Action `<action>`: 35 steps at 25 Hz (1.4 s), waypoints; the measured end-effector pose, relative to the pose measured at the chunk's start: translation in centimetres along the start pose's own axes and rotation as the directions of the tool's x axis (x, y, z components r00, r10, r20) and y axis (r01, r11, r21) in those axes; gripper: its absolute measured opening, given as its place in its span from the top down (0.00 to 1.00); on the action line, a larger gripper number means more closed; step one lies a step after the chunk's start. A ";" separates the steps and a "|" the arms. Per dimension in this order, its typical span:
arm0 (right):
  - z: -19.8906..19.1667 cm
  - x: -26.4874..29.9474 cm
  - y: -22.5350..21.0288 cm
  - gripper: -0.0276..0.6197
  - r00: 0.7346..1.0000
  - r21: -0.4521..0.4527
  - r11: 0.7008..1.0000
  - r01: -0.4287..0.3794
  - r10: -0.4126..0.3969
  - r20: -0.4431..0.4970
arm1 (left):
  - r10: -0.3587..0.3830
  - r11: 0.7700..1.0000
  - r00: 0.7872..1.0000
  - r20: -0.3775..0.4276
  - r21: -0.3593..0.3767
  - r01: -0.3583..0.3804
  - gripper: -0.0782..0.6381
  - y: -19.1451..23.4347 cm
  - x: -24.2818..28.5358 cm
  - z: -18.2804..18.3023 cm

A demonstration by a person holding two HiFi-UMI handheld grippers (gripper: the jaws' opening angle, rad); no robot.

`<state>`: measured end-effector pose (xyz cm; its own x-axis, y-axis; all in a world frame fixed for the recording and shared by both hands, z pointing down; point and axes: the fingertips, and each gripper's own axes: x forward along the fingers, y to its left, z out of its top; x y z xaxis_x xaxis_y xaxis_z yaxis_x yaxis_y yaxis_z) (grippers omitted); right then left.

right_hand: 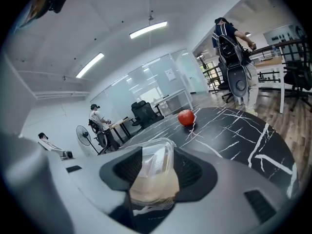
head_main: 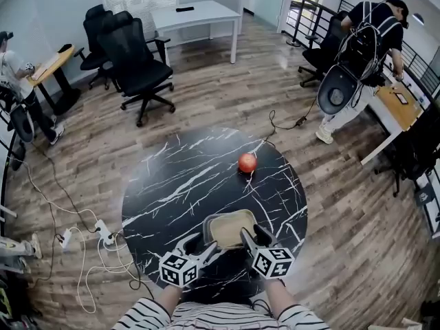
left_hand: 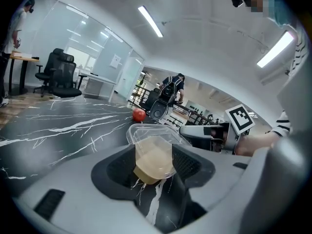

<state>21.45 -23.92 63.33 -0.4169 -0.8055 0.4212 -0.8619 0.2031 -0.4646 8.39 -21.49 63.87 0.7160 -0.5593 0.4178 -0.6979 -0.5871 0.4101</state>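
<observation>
- Left gripper (head_main: 205,246) and right gripper (head_main: 253,238) both clamp the clear container (head_main: 230,227), on opposite sides.
- Container probably resting on table (head_main: 179,184); lift unclear.
- Red fruit (head_main: 247,162) well apart, untouched.

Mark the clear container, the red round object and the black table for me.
clear container (head_main: 231,229): head view, its tan middle.
red round object (head_main: 247,162): head view, centre of its top.
table (head_main: 155,184): head view, bare marble left of centre.
</observation>
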 end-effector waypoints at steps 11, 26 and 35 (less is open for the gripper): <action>0.0 -3.9 3.3 0.64 0.994 0.055 0.997 0.061 -0.065 0.091 | -0.083 0.995 0.997 0.005 0.051 0.083 0.59 -1.4 -3.6 1.2; -0.3 -7.6 8.4 0.76 0.962 0.108 0.985 0.133 -0.154 0.226 | -0.193 0.977 0.980 0.041 0.096 0.188 0.59 -1.4 -9.2 2.5; -1.2 -9.5 11.5 0.84 0.940 0.124 0.977 0.172 -0.200 0.275 | -0.241 0.963 0.969 0.049 0.133 0.233 0.59 -1.3 -12.8 2.6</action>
<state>15.13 -13.24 54.91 -0.1398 -0.9513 0.2747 -0.8781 -0.0091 -0.4784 0.20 -15.07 55.91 0.8630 -0.4290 0.2667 -0.5035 -0.7736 0.3847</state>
